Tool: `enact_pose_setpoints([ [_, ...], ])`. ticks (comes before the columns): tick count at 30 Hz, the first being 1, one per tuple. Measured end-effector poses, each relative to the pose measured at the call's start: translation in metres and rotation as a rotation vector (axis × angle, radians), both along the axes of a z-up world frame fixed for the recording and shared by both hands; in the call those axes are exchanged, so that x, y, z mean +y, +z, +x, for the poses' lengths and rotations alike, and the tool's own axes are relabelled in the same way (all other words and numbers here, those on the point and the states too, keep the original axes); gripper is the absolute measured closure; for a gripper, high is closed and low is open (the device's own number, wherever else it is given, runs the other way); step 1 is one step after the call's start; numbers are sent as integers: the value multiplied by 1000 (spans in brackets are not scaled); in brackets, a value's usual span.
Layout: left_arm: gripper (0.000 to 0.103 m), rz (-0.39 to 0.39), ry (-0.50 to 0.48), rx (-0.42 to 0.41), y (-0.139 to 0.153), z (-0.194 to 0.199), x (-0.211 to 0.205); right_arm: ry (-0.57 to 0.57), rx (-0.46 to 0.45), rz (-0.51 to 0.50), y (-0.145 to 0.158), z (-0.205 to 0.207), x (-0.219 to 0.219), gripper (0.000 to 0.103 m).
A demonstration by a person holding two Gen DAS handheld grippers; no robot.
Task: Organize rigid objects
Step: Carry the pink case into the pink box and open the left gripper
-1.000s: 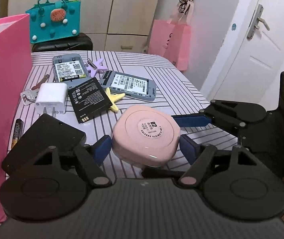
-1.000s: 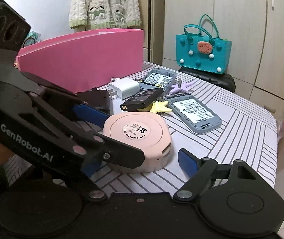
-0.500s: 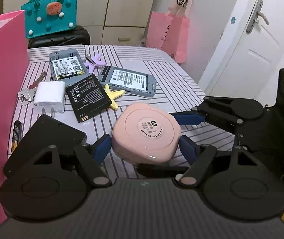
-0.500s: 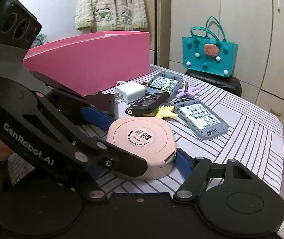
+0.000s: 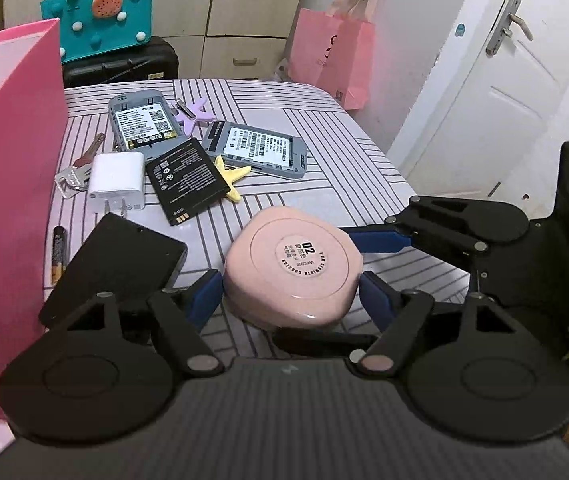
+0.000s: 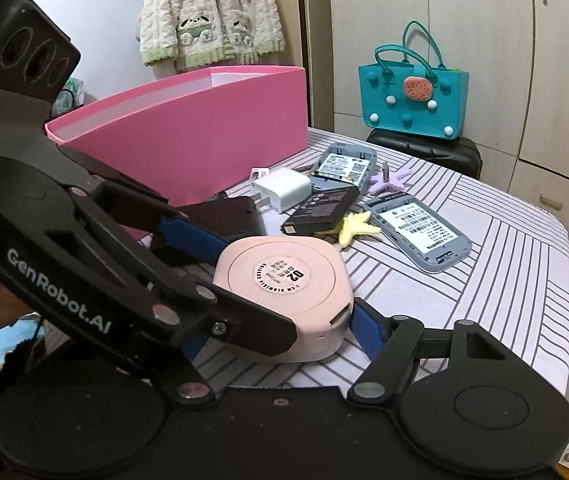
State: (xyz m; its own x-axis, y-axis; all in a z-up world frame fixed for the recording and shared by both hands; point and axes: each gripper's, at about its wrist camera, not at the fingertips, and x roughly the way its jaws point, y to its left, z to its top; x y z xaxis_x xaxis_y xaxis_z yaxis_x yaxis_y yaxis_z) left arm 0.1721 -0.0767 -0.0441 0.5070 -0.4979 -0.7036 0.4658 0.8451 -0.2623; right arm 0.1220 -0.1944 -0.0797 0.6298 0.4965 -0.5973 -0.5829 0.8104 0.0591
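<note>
Together we clamp the pink case (image 5: 292,276) flat, label up, with left gripper (image 5: 290,294) and right gripper (image 6: 280,328); roundish, no clear long axis

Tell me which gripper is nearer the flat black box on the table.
Left. The left gripper has one finger right beside the black box; the right gripper comes in from the far side of the pink case.

- Left gripper (image 5: 290,294): matte black linkage arms, blue finger pads (image 5: 204,294), silver pivot pins, two round black discs at base.
- Right gripper (image 6: 280,332): same build, black w/ blue pads.
- White "GenRobot.AI" lettering on left unit's side, seen in right wrist view.
</note>
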Motion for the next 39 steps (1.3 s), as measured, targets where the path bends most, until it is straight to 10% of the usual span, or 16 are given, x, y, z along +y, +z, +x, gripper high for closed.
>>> enact_pose_setpoints([
  [24,30,12,81,-108,102,-37,76,61,-141,-27,93,-25,73,26],
  [39,30,-17,234,-155,142,16,164,201,-207,-43,137,47,150,26],
])
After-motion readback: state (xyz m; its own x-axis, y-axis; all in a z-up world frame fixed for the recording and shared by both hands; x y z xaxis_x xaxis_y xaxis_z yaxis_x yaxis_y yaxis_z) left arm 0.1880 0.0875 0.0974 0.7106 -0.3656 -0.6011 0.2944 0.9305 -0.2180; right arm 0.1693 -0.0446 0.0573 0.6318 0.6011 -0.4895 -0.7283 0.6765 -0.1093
